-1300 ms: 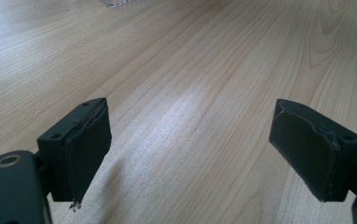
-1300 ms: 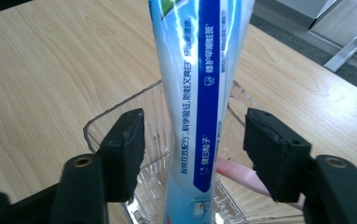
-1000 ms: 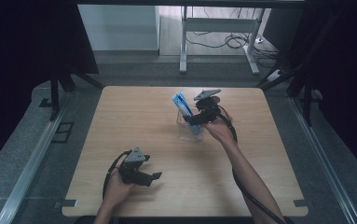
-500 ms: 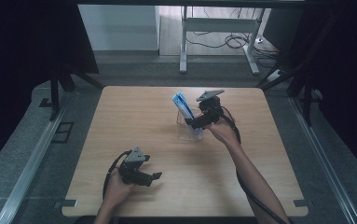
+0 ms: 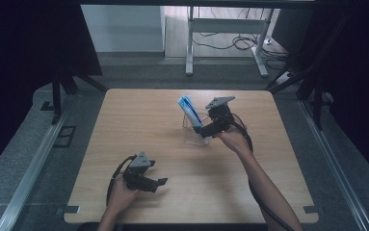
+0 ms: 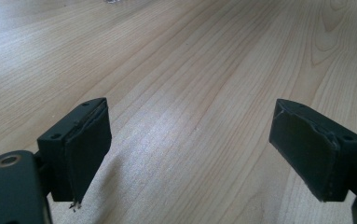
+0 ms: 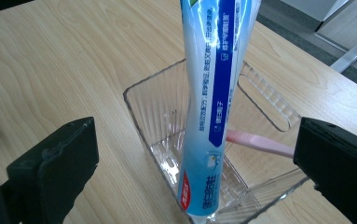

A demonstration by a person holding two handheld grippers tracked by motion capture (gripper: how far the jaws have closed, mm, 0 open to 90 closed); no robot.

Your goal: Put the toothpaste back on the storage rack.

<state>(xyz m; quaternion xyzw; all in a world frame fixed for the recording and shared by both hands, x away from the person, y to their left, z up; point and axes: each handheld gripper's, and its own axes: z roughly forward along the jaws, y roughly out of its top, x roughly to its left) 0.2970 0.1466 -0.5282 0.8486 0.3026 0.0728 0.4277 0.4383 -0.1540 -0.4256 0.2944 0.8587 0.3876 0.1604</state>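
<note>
- Right now the toothpaste tube (image 7: pixel 213 107) stands nearly upright in the clear plastic holder (image 7: pixel 167 121), cap end down on the holder's floor, leaning a little toward the far left of the wooden table (image 5: pixel 138 125).
- Beside the tube's lower part a pink toothbrush handle (image 7: pixel 260 142) pokes out to the right (I can't see its head).
- Over there the right gripper (image 5: pixel 210 129) sits just beside the holder, and its jaws have just been opening: they now stand wide on either side of the tube, with no pad pressing on it.
- At the near edge the left gripper (image 5: pixel 149 183) lies low to the table, jaws spread wide with only bare wood between them.
- To my eye the step in hand is letting go and backing off, since the tube looks already set in place.
- Doing it well means drawing the right gripper straight back along its own line, keeping both pads clear of the tube.
- Any sideways brush could tip the leaning tube or shove the light holder across the wood.
</note>
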